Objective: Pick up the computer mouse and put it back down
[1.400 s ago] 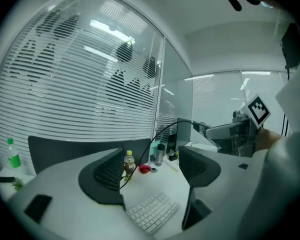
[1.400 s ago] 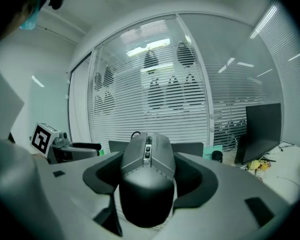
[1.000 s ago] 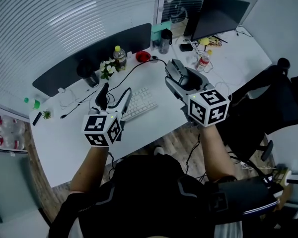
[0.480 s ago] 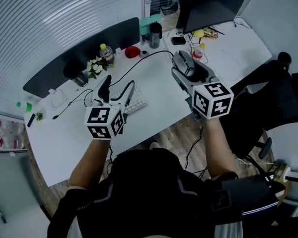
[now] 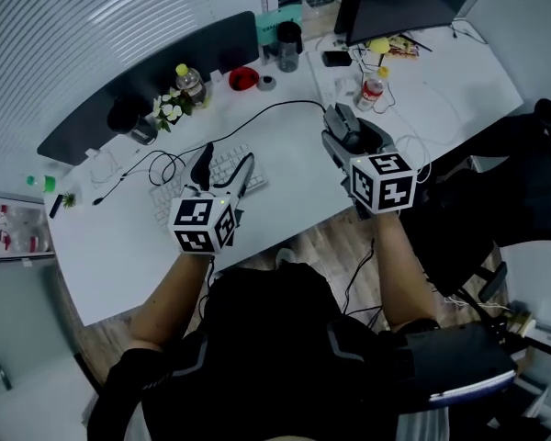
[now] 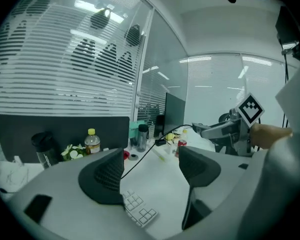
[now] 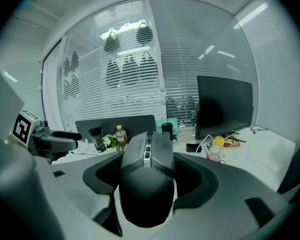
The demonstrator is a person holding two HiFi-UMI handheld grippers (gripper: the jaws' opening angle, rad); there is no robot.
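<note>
The dark grey computer mouse sits between the jaws of my right gripper, which is shut on its sides; its black cable trails back across the white desk. In the head view the mouse is held just above the desk's right part, ahead of the right gripper. My left gripper hovers over the white keyboard. It stands open with nothing between its fingers.
At the desk's back stand a bottle, a flower pot, a red dish, a dark tumbler and a monitor. A small red can and cables lie right of the mouse. A black office chair stands at right.
Both grippers have come down and nearer the desk's front edge; the right one still carries the mouse. The left gripper now hangs over the keyboard.
</note>
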